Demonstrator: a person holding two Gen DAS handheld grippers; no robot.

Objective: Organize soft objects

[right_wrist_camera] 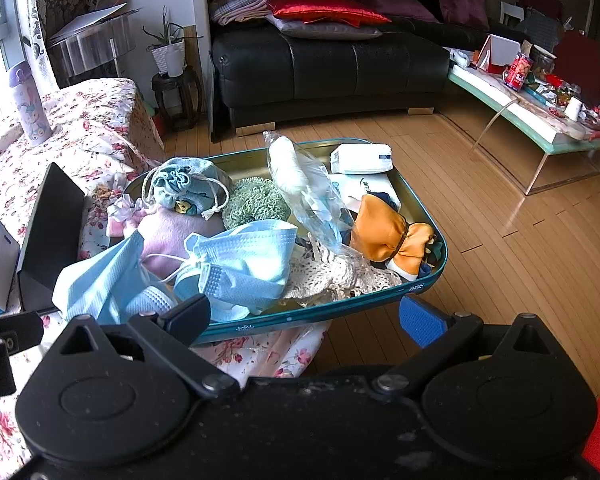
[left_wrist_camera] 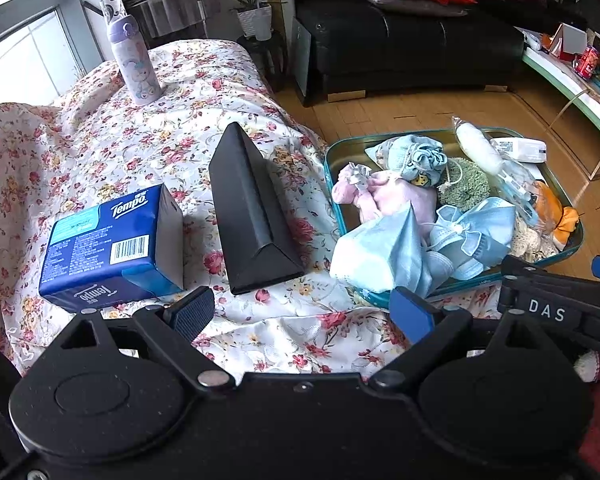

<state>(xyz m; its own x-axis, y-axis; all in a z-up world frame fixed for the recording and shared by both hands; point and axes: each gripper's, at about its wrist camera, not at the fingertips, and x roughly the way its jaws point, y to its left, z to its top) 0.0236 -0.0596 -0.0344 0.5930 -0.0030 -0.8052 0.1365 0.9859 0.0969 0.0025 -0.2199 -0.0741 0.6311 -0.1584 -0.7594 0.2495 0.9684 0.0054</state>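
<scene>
A teal metal tray [left_wrist_camera: 336, 148] [right_wrist_camera: 420, 288] sits on the right edge of the floral-covered table and holds several soft things: blue face masks [left_wrist_camera: 384, 248] [right_wrist_camera: 240, 260], a pink cloth [left_wrist_camera: 400, 196] [right_wrist_camera: 168, 240], a blue drawstring pouch [left_wrist_camera: 416, 158] [right_wrist_camera: 184, 188], a green scrubber [left_wrist_camera: 466, 184] [right_wrist_camera: 256, 202], an orange bow [right_wrist_camera: 392, 236], white lace [right_wrist_camera: 332, 276] and a plastic bag [right_wrist_camera: 300, 184]. My left gripper [left_wrist_camera: 304, 312] is open and empty, low over the cloth in front of the tray. My right gripper [right_wrist_camera: 304, 316] is open and empty at the tray's near rim.
A blue Tempo tissue pack [left_wrist_camera: 112, 244] and a black triangular box [left_wrist_camera: 252, 216] lie on the floral cloth [left_wrist_camera: 140, 148] left of the tray. A purple bottle [left_wrist_camera: 134, 64] stands at the back. A black sofa [right_wrist_camera: 332, 64], wood floor and a cluttered low table [right_wrist_camera: 540, 120] lie beyond.
</scene>
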